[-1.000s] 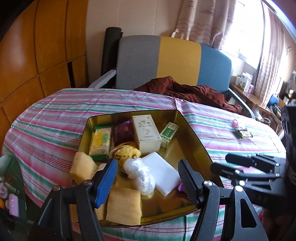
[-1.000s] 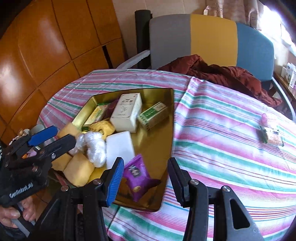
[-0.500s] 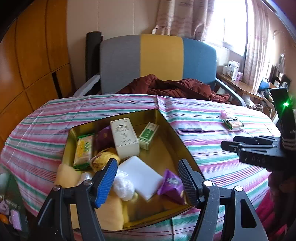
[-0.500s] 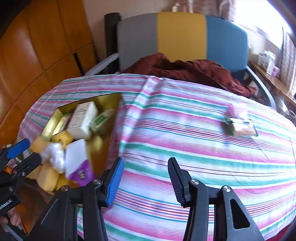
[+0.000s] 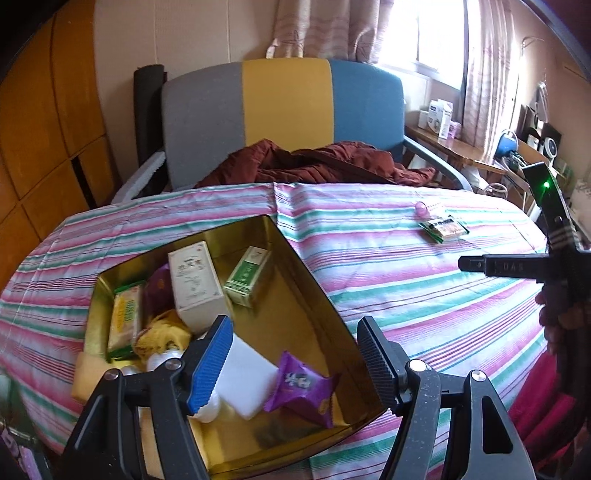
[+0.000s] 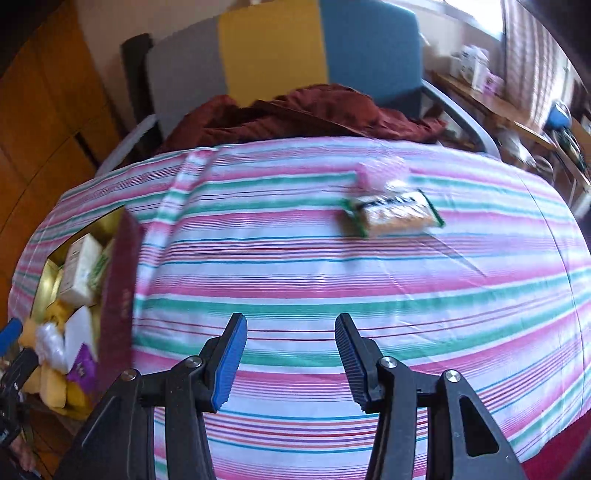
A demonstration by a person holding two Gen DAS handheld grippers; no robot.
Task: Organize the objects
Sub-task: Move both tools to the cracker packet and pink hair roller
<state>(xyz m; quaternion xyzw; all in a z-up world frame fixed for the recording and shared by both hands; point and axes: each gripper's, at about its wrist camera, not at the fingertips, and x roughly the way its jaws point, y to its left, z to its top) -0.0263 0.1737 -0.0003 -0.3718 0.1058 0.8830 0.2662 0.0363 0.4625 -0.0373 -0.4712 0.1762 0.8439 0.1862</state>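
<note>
Both claws spread, nothing pinched. L gripper (image 5: pixel 293 363) hangs over gold tin (image 5: pixel 314 291) w/ purple packet (image 5: pixel 301 386) inside. R gripper (image 6: pixel 290 363) above striped cloth (image 6: pixel 332 280); green snack pack (image 6: pixel 393 212) lies farther on, well apart from tin.

A lived-in home room: behind the striped-cloth counter (image 5: pixel 369 280) stands a grey, yellow and blue armchair (image 5: pixel 284 110) with a maroon garment (image 5: pixel 314 162) dumped on it, curtains (image 5: pixel 332 29) above, wood panelling (image 5: pixel 48 122) left of it.
</note>
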